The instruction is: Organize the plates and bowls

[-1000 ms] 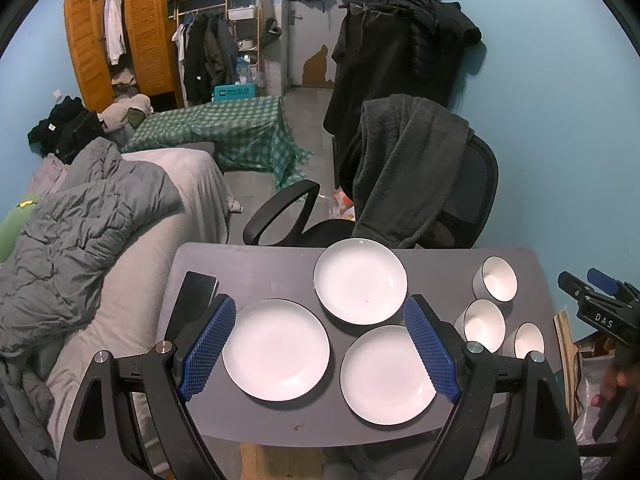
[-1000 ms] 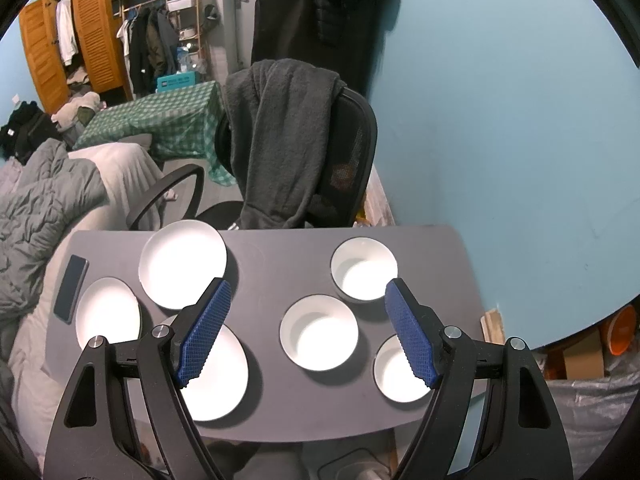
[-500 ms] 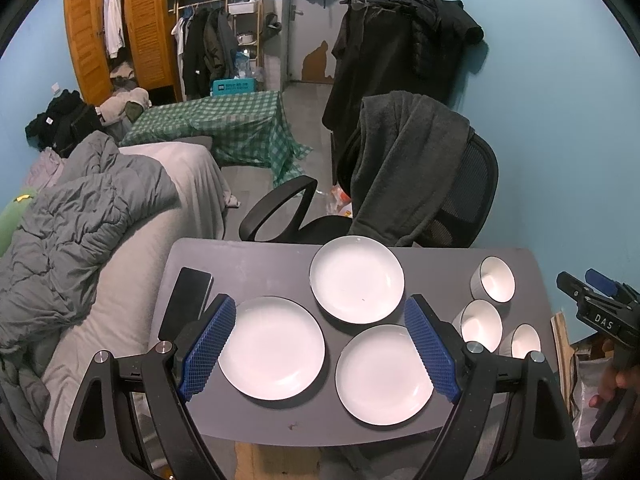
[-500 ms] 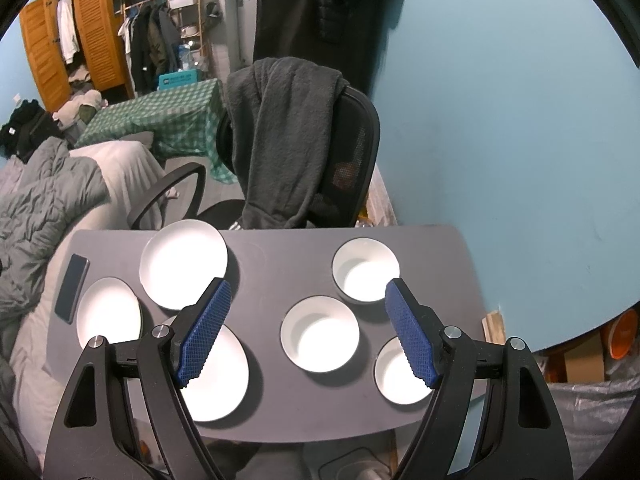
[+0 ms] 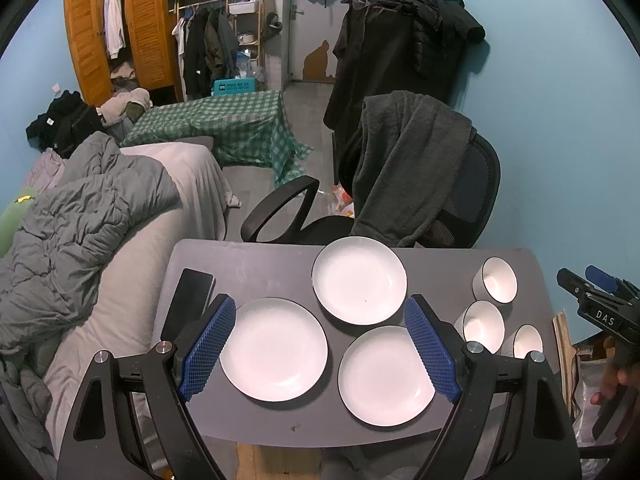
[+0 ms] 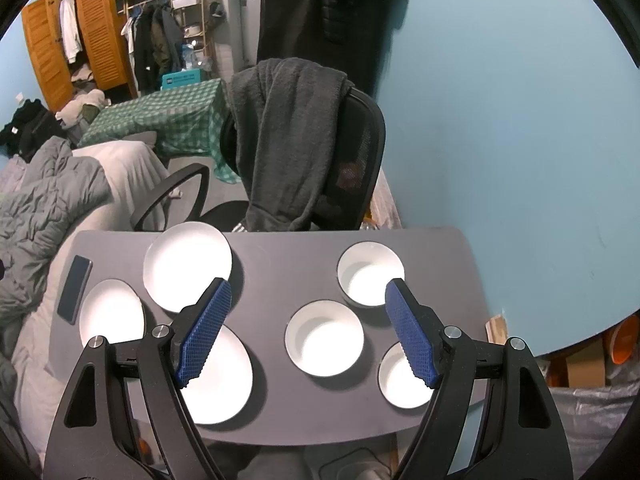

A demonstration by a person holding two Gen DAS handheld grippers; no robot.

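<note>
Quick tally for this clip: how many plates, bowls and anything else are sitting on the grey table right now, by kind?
Plates: 3, at and
Bowls: 3, at and
Phone: 1, at
Total: 7 things on the table, none stacked yet.

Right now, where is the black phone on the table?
The phone lies flat near the table's left edge in both wrist views, beside the leftmost plate and next to the bed.
</note>
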